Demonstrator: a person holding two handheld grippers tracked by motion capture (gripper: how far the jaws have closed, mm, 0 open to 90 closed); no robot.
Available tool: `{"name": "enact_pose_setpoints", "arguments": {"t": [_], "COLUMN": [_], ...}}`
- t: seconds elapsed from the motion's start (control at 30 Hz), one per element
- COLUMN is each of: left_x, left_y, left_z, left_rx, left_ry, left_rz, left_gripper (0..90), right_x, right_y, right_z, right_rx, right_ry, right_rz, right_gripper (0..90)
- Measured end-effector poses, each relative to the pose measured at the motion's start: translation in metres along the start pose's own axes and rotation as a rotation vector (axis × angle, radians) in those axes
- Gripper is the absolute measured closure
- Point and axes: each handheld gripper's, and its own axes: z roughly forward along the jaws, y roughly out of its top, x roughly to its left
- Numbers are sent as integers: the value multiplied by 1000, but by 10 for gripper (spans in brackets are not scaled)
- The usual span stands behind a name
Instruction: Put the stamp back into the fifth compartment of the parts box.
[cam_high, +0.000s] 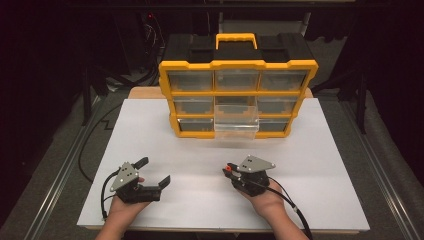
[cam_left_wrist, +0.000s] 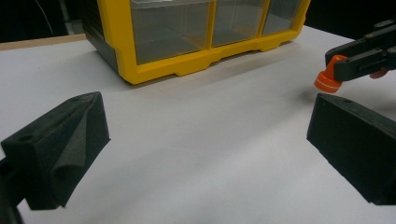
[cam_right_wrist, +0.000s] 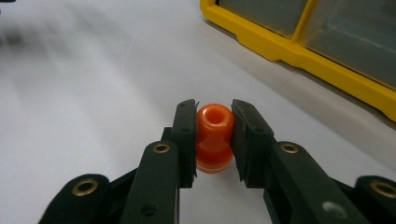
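A yellow and black drawer organizer (cam_high: 237, 95) stands at the back of the white board, with one clear drawer (cam_high: 236, 124) pulled out in the bottom middle. My right gripper (cam_high: 229, 170) is shut on a small orange spool-shaped part (cam_right_wrist: 214, 137), squeezed between both pads just above the board. The same orange part (cam_left_wrist: 329, 77) appears at the right of the left gripper view. My left gripper (cam_high: 154, 171) rests at the front left with its jaws wide apart and nothing between them.
The white board (cam_high: 200, 150) covers the table, and the organizer's yellow base (cam_left_wrist: 187, 65) stands close ahead of the left gripper. A black cable (cam_high: 292, 207) trails from the right gripper toward the front edge. Dark floor and metal rails flank both sides.
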Motion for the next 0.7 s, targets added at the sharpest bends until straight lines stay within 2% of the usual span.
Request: {"name": "enact_pose_setpoints", "arguments": {"t": [0.6,0.7], "left_x": [-1,0], "left_y": [0,0], "left_z": [0,1], "left_rx": [3,1], "left_ry": [2,4], "left_rz": [3,1], "left_gripper": [3,3], "right_x": [-27,-31], "right_y": [-24,-28], "right_z": [-41,-48], "right_rx": [6,9], "right_ry": [-47,-60], "right_rz": [46,36], "right_gripper": [734,734]}}
